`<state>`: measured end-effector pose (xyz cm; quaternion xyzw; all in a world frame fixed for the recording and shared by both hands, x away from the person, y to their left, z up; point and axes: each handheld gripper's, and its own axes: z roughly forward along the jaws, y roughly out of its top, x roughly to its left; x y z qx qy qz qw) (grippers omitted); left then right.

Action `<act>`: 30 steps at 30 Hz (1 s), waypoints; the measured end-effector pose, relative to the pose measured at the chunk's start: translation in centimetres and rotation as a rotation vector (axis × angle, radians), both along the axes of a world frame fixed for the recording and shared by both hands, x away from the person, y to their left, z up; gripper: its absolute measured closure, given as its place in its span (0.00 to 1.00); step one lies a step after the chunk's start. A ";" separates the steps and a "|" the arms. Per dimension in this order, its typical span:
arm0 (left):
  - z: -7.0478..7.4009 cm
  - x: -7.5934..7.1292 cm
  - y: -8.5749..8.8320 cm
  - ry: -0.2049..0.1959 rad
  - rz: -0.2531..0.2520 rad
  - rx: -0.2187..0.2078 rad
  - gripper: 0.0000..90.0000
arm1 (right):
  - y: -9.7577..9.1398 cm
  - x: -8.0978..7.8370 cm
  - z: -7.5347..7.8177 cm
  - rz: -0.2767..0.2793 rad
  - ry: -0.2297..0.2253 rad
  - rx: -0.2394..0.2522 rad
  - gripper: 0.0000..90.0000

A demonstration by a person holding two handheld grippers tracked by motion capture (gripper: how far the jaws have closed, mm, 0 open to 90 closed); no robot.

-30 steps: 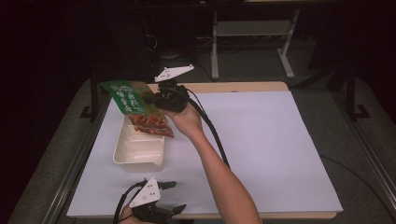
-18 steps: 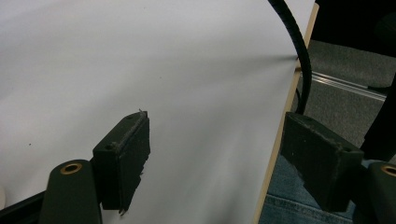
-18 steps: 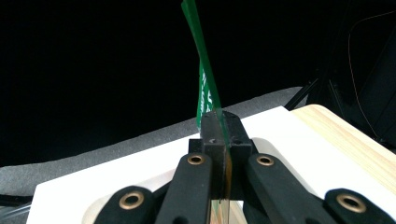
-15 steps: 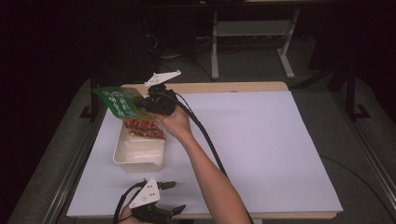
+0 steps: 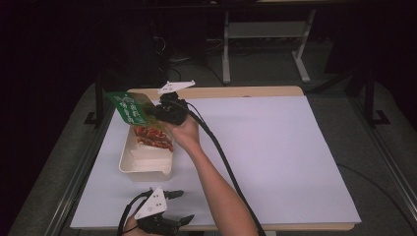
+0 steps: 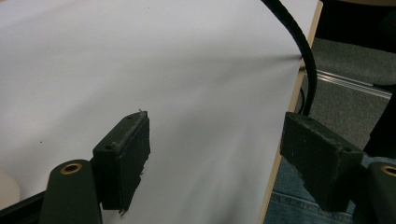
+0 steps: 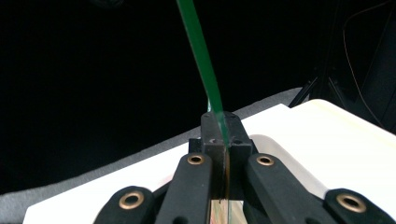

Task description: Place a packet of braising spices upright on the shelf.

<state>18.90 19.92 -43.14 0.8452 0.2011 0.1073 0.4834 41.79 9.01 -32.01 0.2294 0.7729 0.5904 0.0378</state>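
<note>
Over the last second our right gripper (image 5: 156,112) has carried the green snack packet (image 5: 129,107) leftward and slightly farther back, so it now hangs over the far end of the cream tray (image 5: 129,164); we judge it is being lowered in. Its jaws are clamped on the packet's edge (image 7: 217,122). Our left gripper (image 5: 178,207) rests at the near table edge, jaws wide apart, empty.

Table (image 5: 275,147) right half open; white tray (image 5: 147,164) (far-left) only obstacle.
</note>
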 end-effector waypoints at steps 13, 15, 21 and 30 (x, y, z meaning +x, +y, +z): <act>-0.1 0.1 0.0 -0.004 -0.004 0.001 0.26 | -1.3 0.5 -2.6 -0.005 0.040 0.028 1.00; -0.1 0.2 -0.1 -0.005 -0.004 0.001 0.26 | -1.2 0.5 -2.7 0.002 0.034 0.014 1.00; -0.1 0.2 -0.1 -0.004 0.000 0.000 0.26 | -1.2 0.4 -2.7 0.011 0.031 0.002 1.00; -0.3 0.4 -0.1 0.004 0.002 -0.001 0.26 | -1.8 0.8 -2.4 0.003 0.043 -0.029 0.83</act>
